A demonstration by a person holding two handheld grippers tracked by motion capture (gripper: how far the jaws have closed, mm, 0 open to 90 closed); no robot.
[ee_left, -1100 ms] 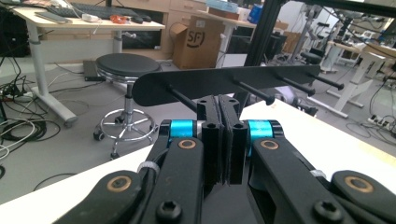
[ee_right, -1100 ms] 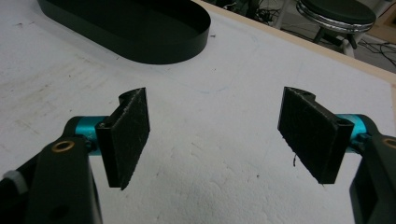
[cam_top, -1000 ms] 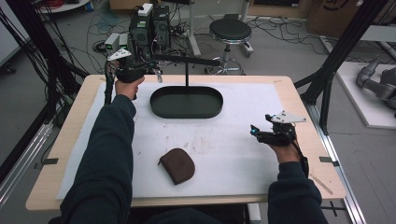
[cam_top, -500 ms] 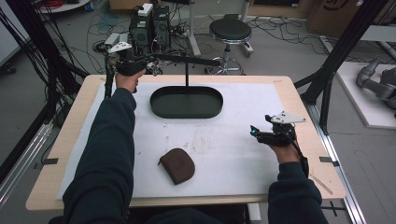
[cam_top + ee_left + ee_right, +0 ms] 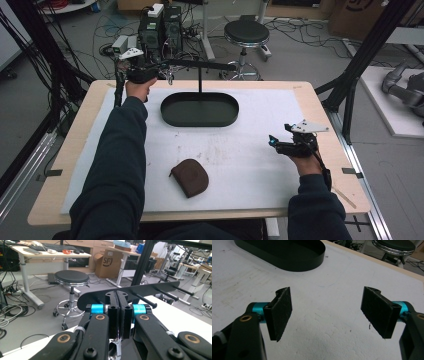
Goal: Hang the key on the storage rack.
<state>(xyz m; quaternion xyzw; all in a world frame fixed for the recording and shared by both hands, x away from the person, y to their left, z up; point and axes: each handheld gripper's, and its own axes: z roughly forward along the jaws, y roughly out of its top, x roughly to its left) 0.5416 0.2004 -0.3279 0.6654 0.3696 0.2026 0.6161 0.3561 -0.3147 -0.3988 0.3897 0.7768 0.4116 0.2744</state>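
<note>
Holding the left gripper (image 5: 162, 74) up at the peg bar's (image 5: 140, 291) end, jaws clenched; something small and metallic hangs under them, unclear what. Right gripper (image 5: 273, 141) rests wide open over bare counter (image 5: 332, 315), waiting. Brown pouch (image 5: 190, 176) lies well clear of both jaws.

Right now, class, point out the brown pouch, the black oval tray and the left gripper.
brown pouch (image 5: 190, 177), high view, middle of its top face.
black oval tray (image 5: 199, 121), high view, near rim wall.
left gripper (image 5: 119, 305), left gripper view, seam between the closed fingertips.
</note>
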